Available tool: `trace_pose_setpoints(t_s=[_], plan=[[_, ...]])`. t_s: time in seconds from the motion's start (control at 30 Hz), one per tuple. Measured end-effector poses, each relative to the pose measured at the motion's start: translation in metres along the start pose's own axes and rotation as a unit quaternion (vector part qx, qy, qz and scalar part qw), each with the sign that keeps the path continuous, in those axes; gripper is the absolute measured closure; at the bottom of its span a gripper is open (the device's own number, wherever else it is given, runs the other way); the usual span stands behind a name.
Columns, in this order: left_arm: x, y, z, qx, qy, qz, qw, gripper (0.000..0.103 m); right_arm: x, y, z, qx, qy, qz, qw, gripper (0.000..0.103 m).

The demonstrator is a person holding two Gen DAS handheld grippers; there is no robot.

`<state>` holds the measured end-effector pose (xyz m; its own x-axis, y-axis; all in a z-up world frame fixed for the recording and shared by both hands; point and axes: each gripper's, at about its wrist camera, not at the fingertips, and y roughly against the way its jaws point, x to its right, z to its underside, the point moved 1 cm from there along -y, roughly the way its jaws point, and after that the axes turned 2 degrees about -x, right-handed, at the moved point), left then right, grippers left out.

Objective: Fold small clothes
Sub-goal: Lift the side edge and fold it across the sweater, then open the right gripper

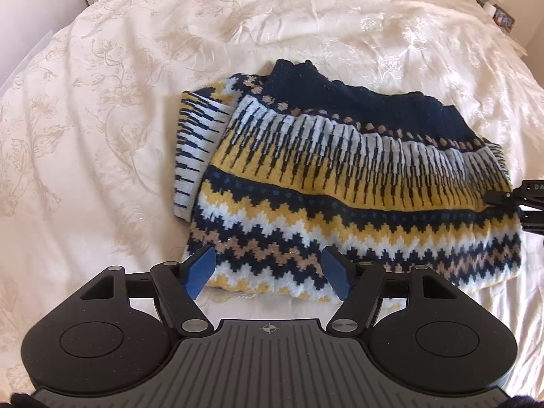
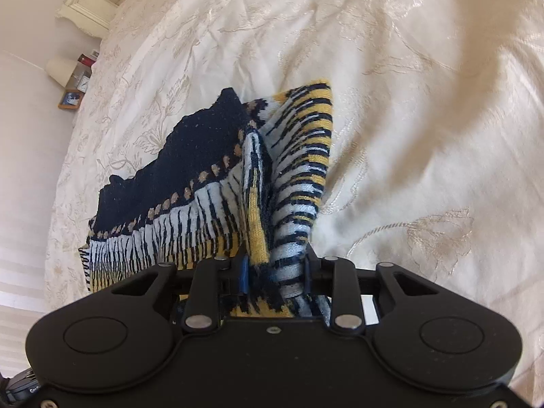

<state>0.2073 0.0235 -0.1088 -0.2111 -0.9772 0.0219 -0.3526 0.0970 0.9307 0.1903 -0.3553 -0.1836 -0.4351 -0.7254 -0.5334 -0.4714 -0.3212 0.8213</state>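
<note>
Sweater, knitted in navy, yellow and white, lies partly folded on a cream bedspread. Left gripper stands wide open at 6 o'clock of the sweater, its blue pads over the near hem, gripping nothing. Right gripper is clamped on a bunched fold of the sweater at its 3 o'clock edge, the cloth raised off the bedspread.

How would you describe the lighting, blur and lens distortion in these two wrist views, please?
Left wrist view: soft daylight, sharp patterned sweater, bedspread bowed by the fisheye, with dark corners. Right wrist view: bedspread at upper right smeared and blurred, bright sheen washing out its embroidery; the sweater bunched in the right gripper stays crisp; pale headboard curved at the edge.
</note>
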Motion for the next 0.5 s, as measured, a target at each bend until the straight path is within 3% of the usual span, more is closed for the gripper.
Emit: trace_pose_setpoints(t_s=[0.23,0.5], plan=[[-0.037,0.021,-0.006,-0.001,-0.014,0.021,0.9997,0.035,-0.085,0.017,0.004,0.021,0.053,0.047,0.997,0.066],[-0.093,0.021,-0.007,-0.01,0.007,0.055,0.9984,0.035,-0.219,0.012,0.024,0.016,0.157,0.012,0.987,0.067]])
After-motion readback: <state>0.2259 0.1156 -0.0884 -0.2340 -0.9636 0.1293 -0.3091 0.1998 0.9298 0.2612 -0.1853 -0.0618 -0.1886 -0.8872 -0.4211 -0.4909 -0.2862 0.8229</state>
